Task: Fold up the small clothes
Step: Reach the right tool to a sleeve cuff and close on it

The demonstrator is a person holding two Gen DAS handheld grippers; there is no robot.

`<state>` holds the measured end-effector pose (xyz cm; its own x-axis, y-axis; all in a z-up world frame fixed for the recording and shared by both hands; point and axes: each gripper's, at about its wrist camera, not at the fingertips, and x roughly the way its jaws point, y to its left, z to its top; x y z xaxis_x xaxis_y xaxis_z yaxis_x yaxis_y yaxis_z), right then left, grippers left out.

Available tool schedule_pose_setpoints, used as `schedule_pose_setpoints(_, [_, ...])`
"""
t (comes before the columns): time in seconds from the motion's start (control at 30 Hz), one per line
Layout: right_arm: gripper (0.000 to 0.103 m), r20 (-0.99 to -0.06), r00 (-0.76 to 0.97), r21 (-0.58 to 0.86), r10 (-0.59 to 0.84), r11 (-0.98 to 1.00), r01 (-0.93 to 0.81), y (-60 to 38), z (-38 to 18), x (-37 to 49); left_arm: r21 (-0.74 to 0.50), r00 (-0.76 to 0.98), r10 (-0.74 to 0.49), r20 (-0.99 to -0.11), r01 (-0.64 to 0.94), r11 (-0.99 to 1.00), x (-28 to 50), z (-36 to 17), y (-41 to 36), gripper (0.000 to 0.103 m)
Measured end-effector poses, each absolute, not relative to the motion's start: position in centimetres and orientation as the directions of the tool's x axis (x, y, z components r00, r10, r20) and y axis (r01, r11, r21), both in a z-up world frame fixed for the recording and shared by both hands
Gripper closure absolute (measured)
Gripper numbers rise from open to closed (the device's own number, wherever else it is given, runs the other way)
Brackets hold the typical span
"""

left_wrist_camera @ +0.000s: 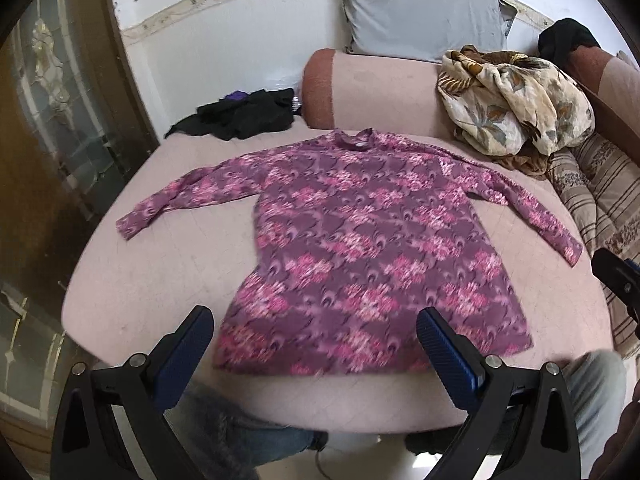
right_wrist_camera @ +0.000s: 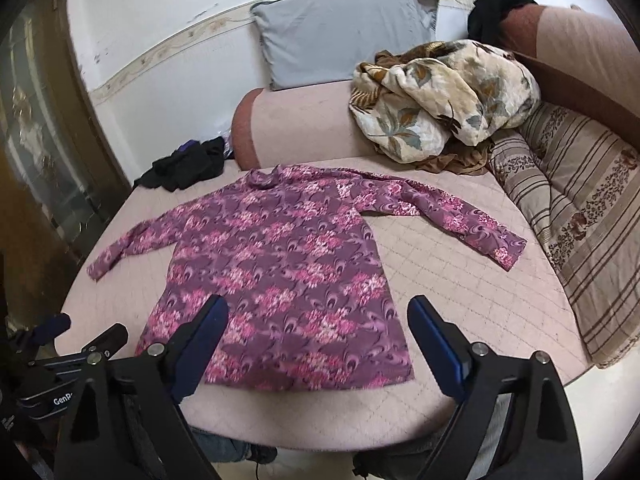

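Note:
A purple long-sleeved top with pink flowers (left_wrist_camera: 352, 248) lies flat on the pink mattress (left_wrist_camera: 140, 280), collar at the far side, both sleeves spread out. It also shows in the right wrist view (right_wrist_camera: 280, 272). My left gripper (left_wrist_camera: 316, 336) is open and empty, held above the hem near the front edge. My right gripper (right_wrist_camera: 316, 328) is open and empty, also above the hem. The right gripper's tip shows at the right edge of the left wrist view (left_wrist_camera: 616, 280).
A black clothes pile (left_wrist_camera: 244, 114) lies at the far left. A crumpled floral blanket (left_wrist_camera: 516, 104) lies at the far right. A grey pillow (left_wrist_camera: 420, 16) leans on the wall behind a pink bolster (left_wrist_camera: 376, 92). Striped cushions (right_wrist_camera: 580, 208) line the right side.

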<state>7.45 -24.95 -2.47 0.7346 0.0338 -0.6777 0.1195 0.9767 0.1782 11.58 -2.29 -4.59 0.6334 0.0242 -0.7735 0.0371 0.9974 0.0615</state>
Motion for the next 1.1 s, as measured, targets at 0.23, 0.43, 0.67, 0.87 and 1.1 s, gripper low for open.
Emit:
schedule_pose_setpoints(0.23, [0.018,-0.691,0.722,0.263,0.037,0.943,0.204,-31.5,-3.0,12.9,-0.006,0.597,-0.074,-0.799,0.115,0.993,18.4,-4.4,-6.2,0.000])
schedule_pose_setpoints(0.43, [0.023,-0.696,0.717,0.277,0.020,0.929,0.244,-37.8,-1.3,20.3,-0.034,0.601,-0.135,-0.788,0.176,0.984,25.7,-3.4,-10.0,0.000])
schedule_pose_setpoints(0.67, [0.023,-0.665,0.737,0.269,-0.125,0.880,0.392,-45.2,-3.0,25.1,-0.019,0.650,-0.147,-0.745,0.200,0.980,31.9,-6.8,-11.3,0.000])
schedule_pose_setpoints(0.87, [0.039,-0.805,0.469,0.057,-0.364,0.740,0.671,-53.9,-12.1,25.1,0.011,0.492,-0.090,-0.866,0.198,0.980,33.7,-15.3,-10.8,0.003])
schedule_pose_setpoints(1.1, [0.039,-0.928,0.343,0.218,-0.144,0.537,0.815,-60.0,-19.2,23.7,-0.063,0.448,-0.162,-0.879,0.226,0.972,33.0,-16.5,-11.5,0.003])
